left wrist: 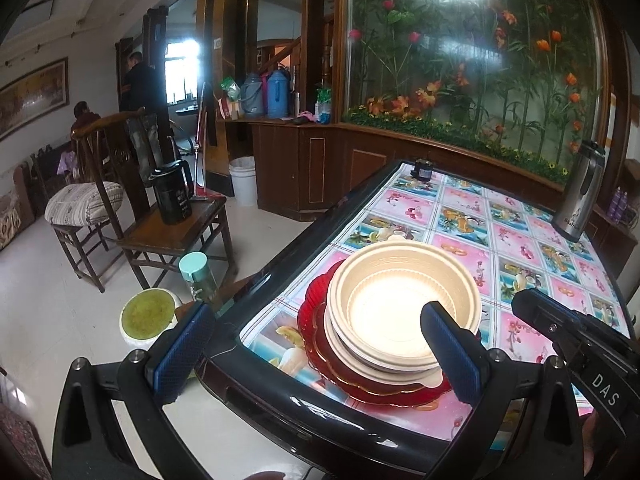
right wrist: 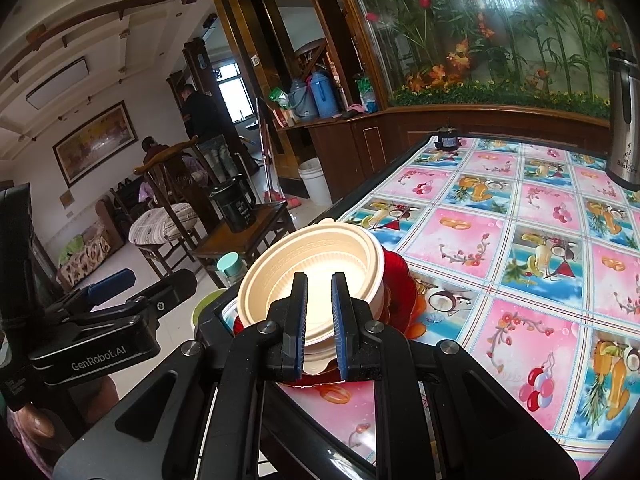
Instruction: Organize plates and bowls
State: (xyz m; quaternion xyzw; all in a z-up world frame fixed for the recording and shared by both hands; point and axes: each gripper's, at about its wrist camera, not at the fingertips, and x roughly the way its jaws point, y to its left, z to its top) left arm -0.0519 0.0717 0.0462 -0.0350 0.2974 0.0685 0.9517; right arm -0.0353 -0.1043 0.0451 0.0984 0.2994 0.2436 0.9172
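A stack of cream bowls (left wrist: 400, 300) sits on red plates (left wrist: 320, 320) near the table's left front corner. My left gripper (left wrist: 320, 344) is wide open, its fingers (left wrist: 448, 348) spread on either side of the stack's near side, empty. The same cream bowls (right wrist: 312, 260) and red plates (right wrist: 400, 280) show in the right wrist view. My right gripper (right wrist: 319, 292) hovers at the near rim of the top bowl, jaws narrowly apart with the rim between them; I cannot tell if they pinch it.
The table (left wrist: 520, 248) has a fruit-patterned cloth and a black raised edge (left wrist: 280, 400). A steel thermos (left wrist: 580, 192) stands at the far right, a small dark jar (left wrist: 423, 169) at the far end. Wooden chairs (left wrist: 160, 216) with a black kettle stand left.
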